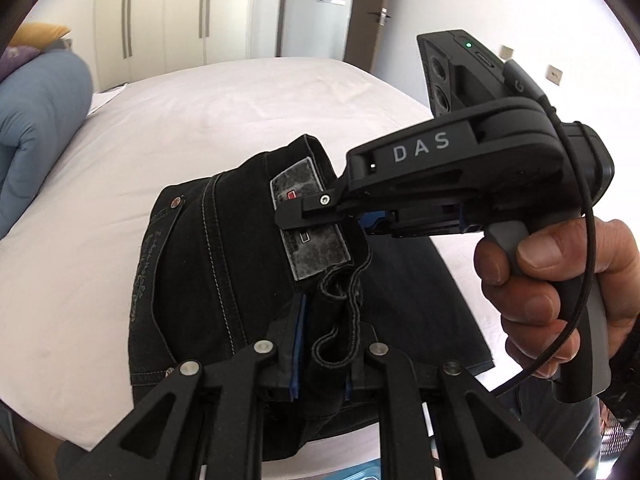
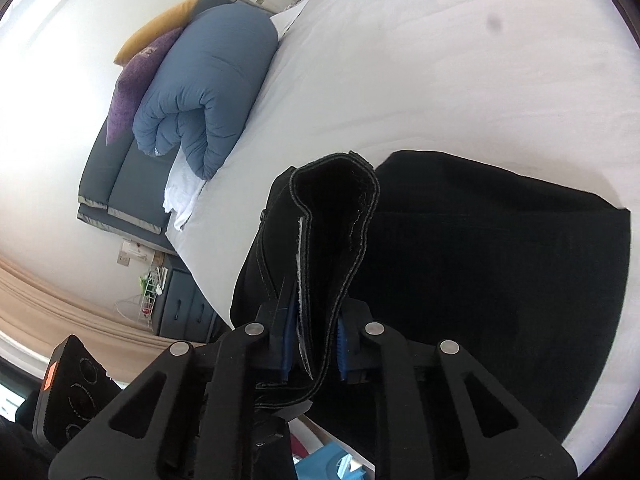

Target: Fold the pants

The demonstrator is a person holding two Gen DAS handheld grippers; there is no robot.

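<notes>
Black jeans [image 1: 192, 264] with white stitching and a grey waist patch lie folded on the white bed [image 1: 200, 120]. My left gripper [image 1: 322, 344] is shut on a bunched black hem and waistband edge of the jeans. My right gripper [image 1: 296, 216] comes in from the right, held by a hand, and pinches the waistband by the patch. In the right wrist view the right gripper [image 2: 316, 344] is shut on a fold of black waistband [image 2: 336, 208] that stands up between its blue pads. The rest of the jeans [image 2: 500, 280] spreads to the right on the bed.
A rolled blue duvet [image 2: 212, 84] with purple and yellow pillows lies at the bed's head. White wardrobes [image 1: 168, 12] and a door [image 1: 372, 8] stand beyond the bed. A nightstand [image 2: 188, 308] stands beside the bed.
</notes>
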